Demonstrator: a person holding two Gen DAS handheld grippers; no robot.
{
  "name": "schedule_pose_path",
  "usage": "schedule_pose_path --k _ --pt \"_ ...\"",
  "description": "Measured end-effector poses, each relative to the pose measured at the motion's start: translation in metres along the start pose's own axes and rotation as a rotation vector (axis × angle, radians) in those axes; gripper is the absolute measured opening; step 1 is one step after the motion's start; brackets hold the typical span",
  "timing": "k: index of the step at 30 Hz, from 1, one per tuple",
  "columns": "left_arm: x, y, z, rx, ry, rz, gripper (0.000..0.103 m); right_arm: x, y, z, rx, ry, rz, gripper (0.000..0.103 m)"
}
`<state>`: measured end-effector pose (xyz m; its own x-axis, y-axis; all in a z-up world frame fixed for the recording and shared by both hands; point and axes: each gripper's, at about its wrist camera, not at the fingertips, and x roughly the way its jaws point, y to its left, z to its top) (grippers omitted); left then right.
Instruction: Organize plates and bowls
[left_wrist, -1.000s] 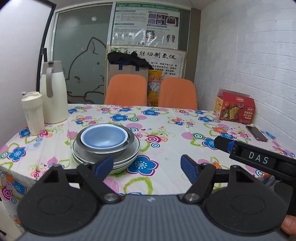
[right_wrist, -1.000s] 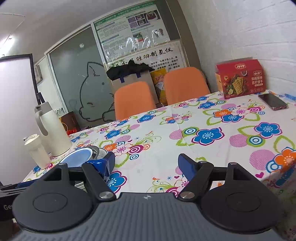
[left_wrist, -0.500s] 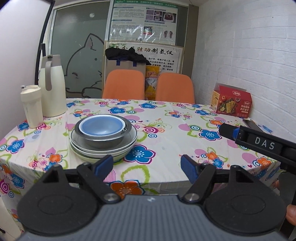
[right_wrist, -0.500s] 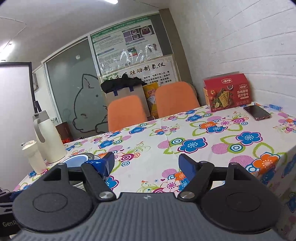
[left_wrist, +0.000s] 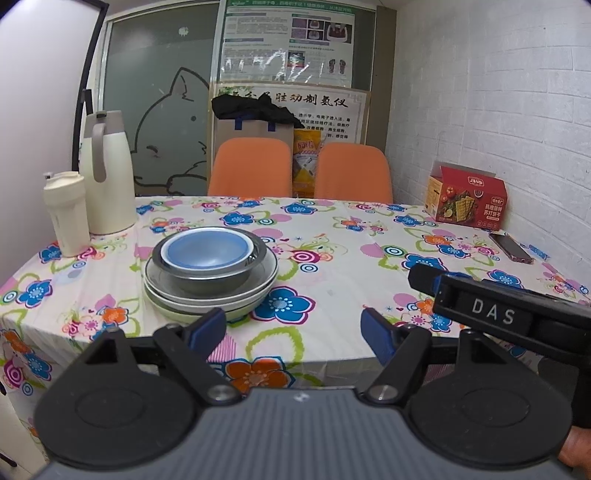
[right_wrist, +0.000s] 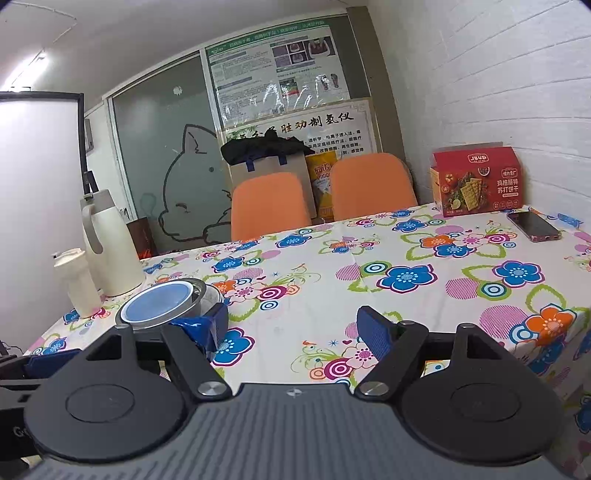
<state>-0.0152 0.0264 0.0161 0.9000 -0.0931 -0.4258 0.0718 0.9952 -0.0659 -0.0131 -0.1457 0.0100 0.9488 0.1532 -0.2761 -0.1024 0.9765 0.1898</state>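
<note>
Left gripper (left_wrist: 293, 329) with blue finger pads: spread wide, holding nothing, hanging at the near edge of the flowery tablecloth table (left_wrist: 332, 266). Right gripper (right_wrist: 293, 328), same blue pads: spread wide too, nothing between them, also low at the near table edge. In the left wrist view, seen again at 4 o'clock as a black bar marked DAS.

Just past the left gripper's left pad (left_wrist: 207, 326), at 11 o'clock: stack of wide pale plates (left_wrist: 207, 297) on the cloth. On top, a grey metal bowl (left_wrist: 210, 271), and inside that a small blue bowl (left_wrist: 207, 249). All sitting flat, one in the other. In the right wrist view, same stack at 10 o'clock, partly hidden behind the left pad.

Farther at 10 o'clock: cream plastic cup with lid (left_wrist: 66, 214), and just behind it a tall cream jug with grey handle (left_wrist: 107, 173). At 2 o'clock by the white brick wall: red cracker box (left_wrist: 467, 197), with a dark phone (left_wrist: 511, 247) lying flat near it. At 12 o'clock, behind the table: two orange chairs (left_wrist: 249, 168).
</note>
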Motion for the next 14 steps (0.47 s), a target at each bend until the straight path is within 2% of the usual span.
schedule_pose_path --k 14 --pt "-0.0029 0.0043 0.0000 -0.013 -0.030 -0.001 0.074 0.0009 -0.0017 -0.0026 0.007 0.000 -0.017 0.064"
